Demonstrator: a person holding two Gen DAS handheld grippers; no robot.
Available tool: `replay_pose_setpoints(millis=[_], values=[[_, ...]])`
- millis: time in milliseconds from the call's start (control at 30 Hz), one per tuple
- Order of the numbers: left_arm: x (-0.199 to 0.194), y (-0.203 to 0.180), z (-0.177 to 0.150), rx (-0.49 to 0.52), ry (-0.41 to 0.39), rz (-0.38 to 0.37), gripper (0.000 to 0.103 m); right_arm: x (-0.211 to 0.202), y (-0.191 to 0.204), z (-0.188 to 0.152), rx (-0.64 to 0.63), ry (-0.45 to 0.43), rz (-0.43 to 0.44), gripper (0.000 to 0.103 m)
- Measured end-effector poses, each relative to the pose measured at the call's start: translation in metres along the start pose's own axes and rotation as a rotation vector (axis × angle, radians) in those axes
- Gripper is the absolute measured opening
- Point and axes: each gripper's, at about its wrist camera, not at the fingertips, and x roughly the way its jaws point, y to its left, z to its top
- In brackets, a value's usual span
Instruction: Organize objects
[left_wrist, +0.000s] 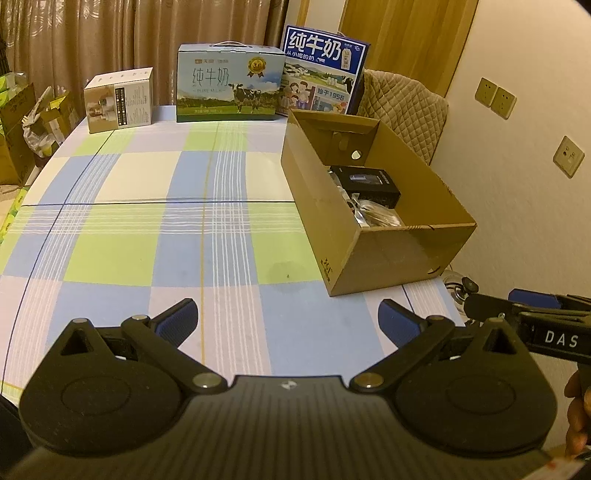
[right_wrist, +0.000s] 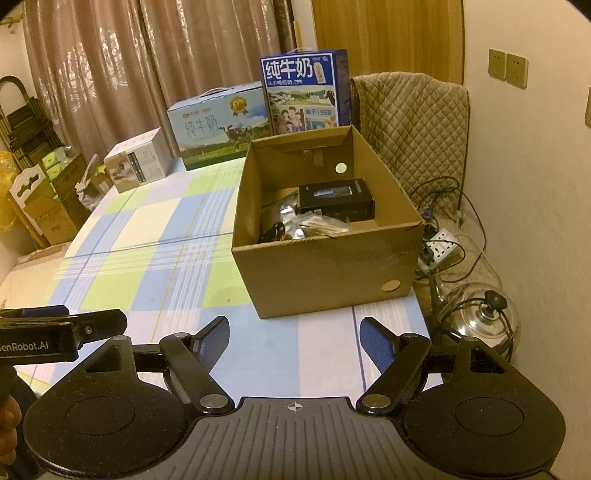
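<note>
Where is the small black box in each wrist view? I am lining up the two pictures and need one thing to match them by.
Left wrist view: the black box lies inside the open cardboard carton, right of centre, beside a shiny bag.
Right wrist view: the black box lies in the same cardboard carton, just right of centre, toward its far wall.
Shared landmark: the dark blue milk case standing behind the carton.

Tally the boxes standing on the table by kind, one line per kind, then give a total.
Milk cartons: 2 (pale, blue)
Small white box: 1
Open cardboard box: 1
Total: 4
</note>
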Motion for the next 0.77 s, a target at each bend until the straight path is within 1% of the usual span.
replay_pose_setpoints(millis=[633, 733, 767], values=[[0.0018, -0.0016, -0.0018, 0.004, 0.007, -0.005, 0.102, 0.0005, 0.0005, -0.0006, 0.0, 0.0, 0.002, 0.075], [0.0009, -0.0013, -0.0031, 0.006, -0.004, -0.013, 0.102, 0.0008, 0.0009, -0.0012, 0.0, 0.001, 0.002, 0.075], [0.0012, -0.001, -0.0033, 0.002, -0.004, -0.005, 0.102, 0.0008, 0.0009, -0.0012, 0.0, 0.001, 0.002, 0.075]])
